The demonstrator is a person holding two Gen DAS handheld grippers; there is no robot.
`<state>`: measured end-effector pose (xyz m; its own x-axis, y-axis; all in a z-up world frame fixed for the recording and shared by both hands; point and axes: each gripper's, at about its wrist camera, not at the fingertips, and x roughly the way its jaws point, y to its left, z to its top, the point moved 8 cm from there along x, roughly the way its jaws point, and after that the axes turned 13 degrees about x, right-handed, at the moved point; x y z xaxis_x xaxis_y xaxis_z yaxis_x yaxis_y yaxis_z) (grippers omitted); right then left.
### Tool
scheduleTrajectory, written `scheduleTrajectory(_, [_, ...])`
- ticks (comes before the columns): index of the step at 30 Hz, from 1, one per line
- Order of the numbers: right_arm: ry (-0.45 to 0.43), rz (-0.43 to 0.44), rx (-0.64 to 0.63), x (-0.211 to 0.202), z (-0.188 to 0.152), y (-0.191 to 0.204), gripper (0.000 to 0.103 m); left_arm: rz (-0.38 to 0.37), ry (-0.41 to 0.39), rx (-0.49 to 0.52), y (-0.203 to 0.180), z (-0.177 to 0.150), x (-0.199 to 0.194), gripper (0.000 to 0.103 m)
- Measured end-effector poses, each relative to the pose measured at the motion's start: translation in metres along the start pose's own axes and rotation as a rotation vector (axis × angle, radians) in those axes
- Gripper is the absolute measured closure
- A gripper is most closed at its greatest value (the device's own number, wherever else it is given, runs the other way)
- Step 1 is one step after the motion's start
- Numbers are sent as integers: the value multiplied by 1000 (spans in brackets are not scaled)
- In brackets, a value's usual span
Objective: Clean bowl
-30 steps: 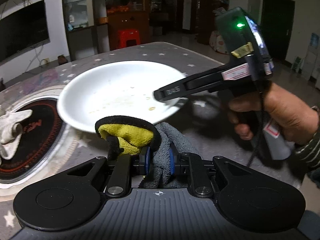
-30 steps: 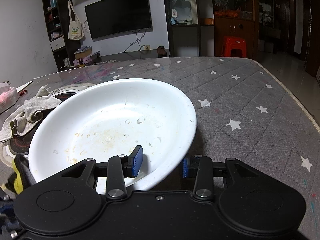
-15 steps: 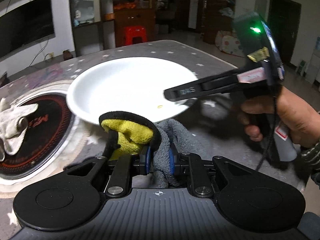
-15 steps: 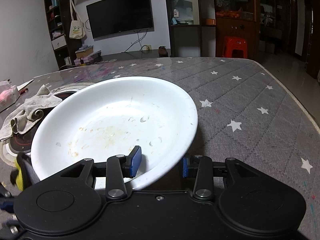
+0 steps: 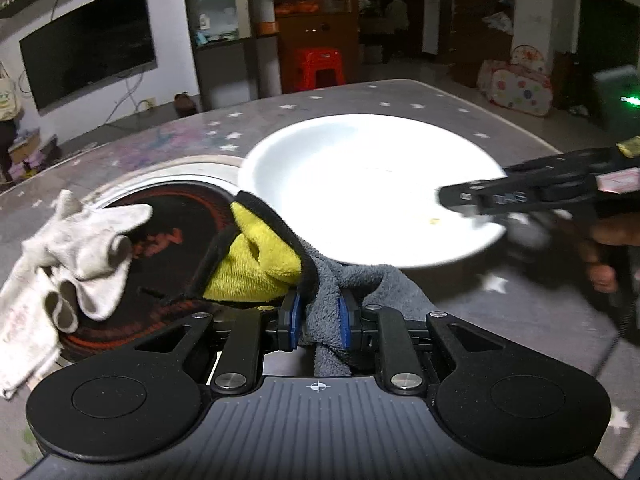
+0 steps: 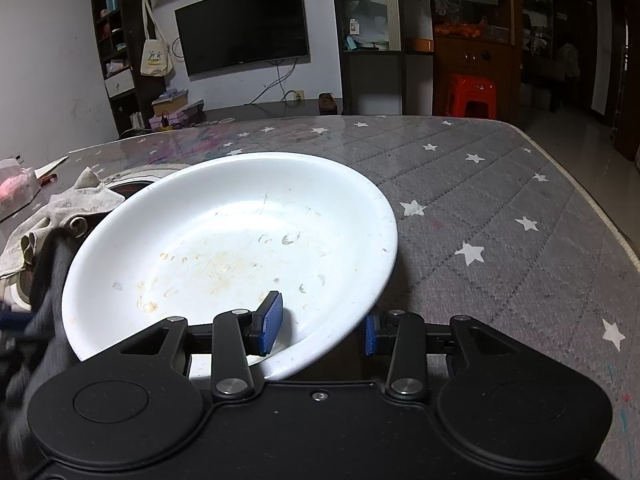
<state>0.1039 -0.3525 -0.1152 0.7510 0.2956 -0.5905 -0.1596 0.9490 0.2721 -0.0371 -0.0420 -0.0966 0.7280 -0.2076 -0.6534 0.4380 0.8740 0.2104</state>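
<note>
Each gripper, left [image 5: 318, 322] and right [image 6: 320, 330], is built of matte black plastic with blue ribbed pads [image 6: 269, 322], silver pivot screws and round side discs. A green light and bare hand [image 5: 608, 248] are seen.

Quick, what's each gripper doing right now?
Left gripper: shut on the cloth.
Right gripper: shut on the bowl rim.

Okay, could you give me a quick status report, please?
Left gripper shut on cleaning cloth. Right gripper grips bowl rim; residue inside. Nothing between cloth and bowl.
</note>
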Motion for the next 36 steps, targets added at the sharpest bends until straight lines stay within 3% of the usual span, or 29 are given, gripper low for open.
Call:
scheduleTrajectory(6, [11,10,-10,2,1,2,61,51,15,3,27,5,13,83])
scheduleTrajectory(15, [13,10,1,10,11,-3,70,36,5,30,34,10,20,83])
scheduleTrajectory(28, [24,-38,47,20,38,-38,72,-83,-85,111,-5,34,21,84])
scheduleTrajectory(36, [34,-46,14,35,52,-57,63,-167,-100,165,-41,35,23,84])
